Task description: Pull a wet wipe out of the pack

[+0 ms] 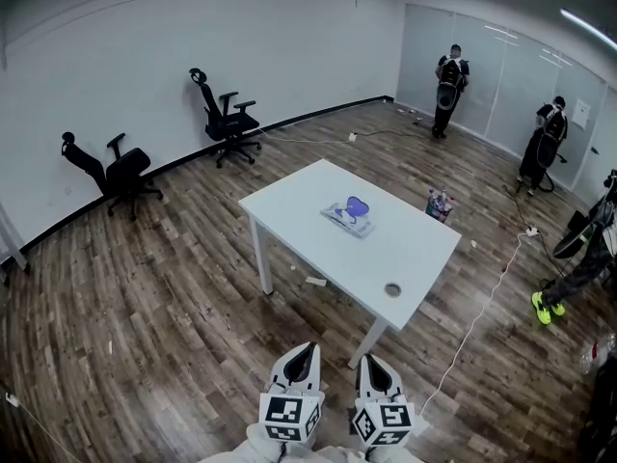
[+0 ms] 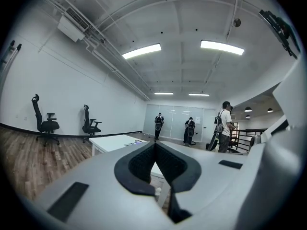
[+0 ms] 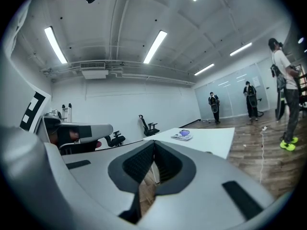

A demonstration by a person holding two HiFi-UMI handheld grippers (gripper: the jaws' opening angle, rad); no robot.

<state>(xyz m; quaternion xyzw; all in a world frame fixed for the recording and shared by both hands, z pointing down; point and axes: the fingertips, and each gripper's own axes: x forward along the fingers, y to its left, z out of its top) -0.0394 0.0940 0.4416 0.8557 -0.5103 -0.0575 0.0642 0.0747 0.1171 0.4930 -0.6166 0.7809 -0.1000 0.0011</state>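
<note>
The wet wipe pack (image 1: 347, 217), flat with a purple lid, lies in the middle of the white table (image 1: 415, 249). It is well ahead of both grippers. My left gripper (image 1: 302, 351) and right gripper (image 1: 374, 361) are side by side at the bottom of the head view, above the wood floor and short of the table's near corner. Both point level toward the table. The left gripper (image 2: 154, 144) is shut with nothing in it. The right gripper (image 3: 154, 142) is shut too, also holding nothing, and the pack (image 3: 183, 135) shows far beyond its tips.
A small round object (image 1: 392, 289) sits near the table's front edge. Two office chairs (image 1: 229, 119) (image 1: 114, 170) stand by the far wall. People (image 1: 448, 80) (image 1: 545, 145) stand at the back right, another (image 1: 578, 268) at the right. A white cable (image 1: 482, 316) crosses the floor.
</note>
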